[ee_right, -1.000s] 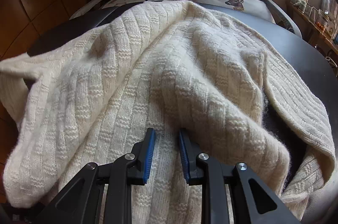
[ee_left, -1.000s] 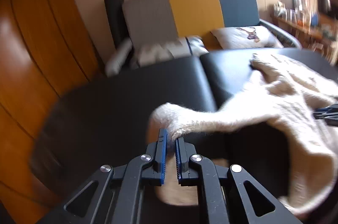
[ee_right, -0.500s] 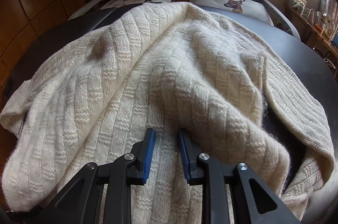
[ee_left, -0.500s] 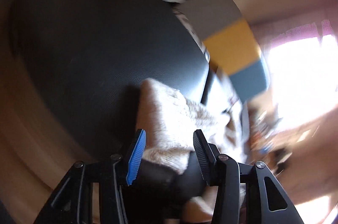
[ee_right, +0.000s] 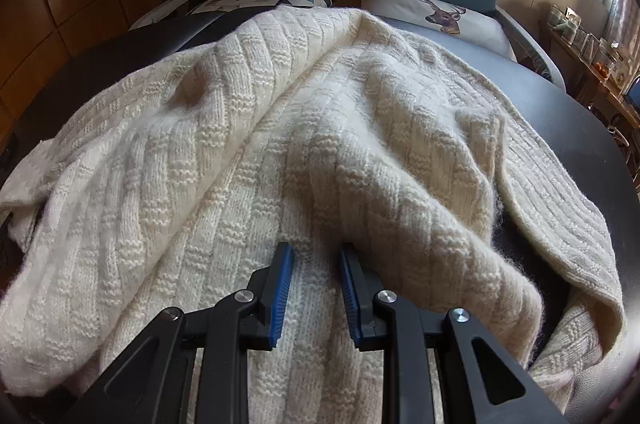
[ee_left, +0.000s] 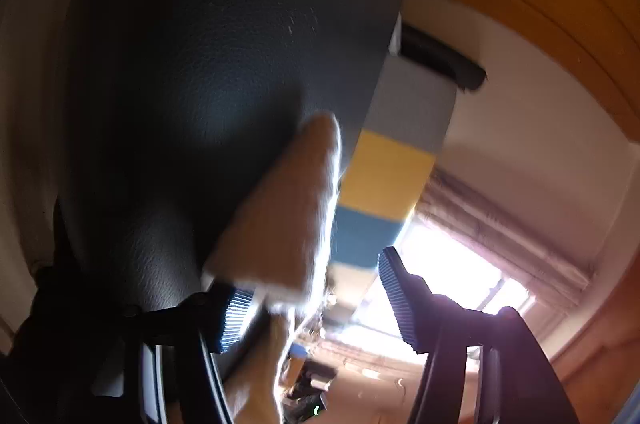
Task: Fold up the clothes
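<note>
Between the right gripper's (ee_right: 316, 260) narrowly parted jaws sits a fold of the cream sweater (ee_right: 280, 128), pinched; its length runs away across the dark table (ee_right: 568, 112). Left gripper (ee_left: 316, 288): jaws closing, parted, around a blurred sweater end lying toward the striped sofa (ee_left: 392, 168).

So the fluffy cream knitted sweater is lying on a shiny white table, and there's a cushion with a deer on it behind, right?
Not quite. The table under the cream knitted sweater is black, not white; the right wrist view shows its dark top around the knit. The rest holds: the cushion with a deer on it does sit behind the sweater.
</note>
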Demonstrator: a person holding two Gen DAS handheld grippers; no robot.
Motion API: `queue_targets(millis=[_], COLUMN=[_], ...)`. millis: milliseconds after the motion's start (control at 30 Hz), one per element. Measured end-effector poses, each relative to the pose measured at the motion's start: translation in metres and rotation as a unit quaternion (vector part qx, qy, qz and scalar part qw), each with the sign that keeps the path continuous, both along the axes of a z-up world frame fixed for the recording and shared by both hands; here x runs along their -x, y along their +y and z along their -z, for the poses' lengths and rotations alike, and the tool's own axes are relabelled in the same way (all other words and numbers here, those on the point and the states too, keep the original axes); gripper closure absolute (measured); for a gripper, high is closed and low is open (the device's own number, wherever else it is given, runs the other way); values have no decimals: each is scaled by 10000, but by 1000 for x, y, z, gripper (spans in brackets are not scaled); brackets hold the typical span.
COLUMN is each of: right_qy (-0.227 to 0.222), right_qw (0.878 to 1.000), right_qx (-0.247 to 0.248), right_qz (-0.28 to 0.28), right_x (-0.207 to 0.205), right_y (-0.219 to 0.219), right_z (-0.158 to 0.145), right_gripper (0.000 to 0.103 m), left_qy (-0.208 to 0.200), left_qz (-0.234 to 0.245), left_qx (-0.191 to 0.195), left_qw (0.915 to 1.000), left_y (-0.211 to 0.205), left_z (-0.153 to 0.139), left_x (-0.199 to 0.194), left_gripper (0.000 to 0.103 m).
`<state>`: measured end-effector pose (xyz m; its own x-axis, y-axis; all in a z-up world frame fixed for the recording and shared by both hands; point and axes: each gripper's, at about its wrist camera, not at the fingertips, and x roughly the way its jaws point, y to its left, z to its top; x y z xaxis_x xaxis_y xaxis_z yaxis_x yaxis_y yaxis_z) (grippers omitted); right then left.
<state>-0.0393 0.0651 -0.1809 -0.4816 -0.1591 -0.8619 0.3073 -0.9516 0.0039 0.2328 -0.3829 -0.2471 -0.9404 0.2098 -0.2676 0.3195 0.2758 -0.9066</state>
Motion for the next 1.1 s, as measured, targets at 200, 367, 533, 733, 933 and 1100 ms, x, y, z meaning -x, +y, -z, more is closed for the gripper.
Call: queue_targets(millis=[200,367,533,733,933,1100], right_qy=[49,14,12,-10,49,-342], right_qw=[9999,9998,9999,10000,9995,9945], right_qx=[-135,-148,-113,69,315,987], right_qz=[-83,-97,-33,2,-59,-78], right_x=[0,1,2,5,6,16], right_y=[-4,-4,-3,2,12,34], right_z=[0,0,0,1,2,-1], right_gripper=[79,79,79,78,78,78], left_qy=[-495,-200,-1847,-2412,-1833,-1292], left_qz=[132,861,2060,1765,1540,1323], left_qx=[2315,5037,4867,3801,4115,3226], left_qw=[9715,8594,8286,8753,8794,9283], left_y=[-10,17,10,-16,3,-10], left_z=[-85,-189,-133,-97,-142,-149], left_x=[32,64,93,41,83,118], left_gripper=[97,96,95,86,76,34])
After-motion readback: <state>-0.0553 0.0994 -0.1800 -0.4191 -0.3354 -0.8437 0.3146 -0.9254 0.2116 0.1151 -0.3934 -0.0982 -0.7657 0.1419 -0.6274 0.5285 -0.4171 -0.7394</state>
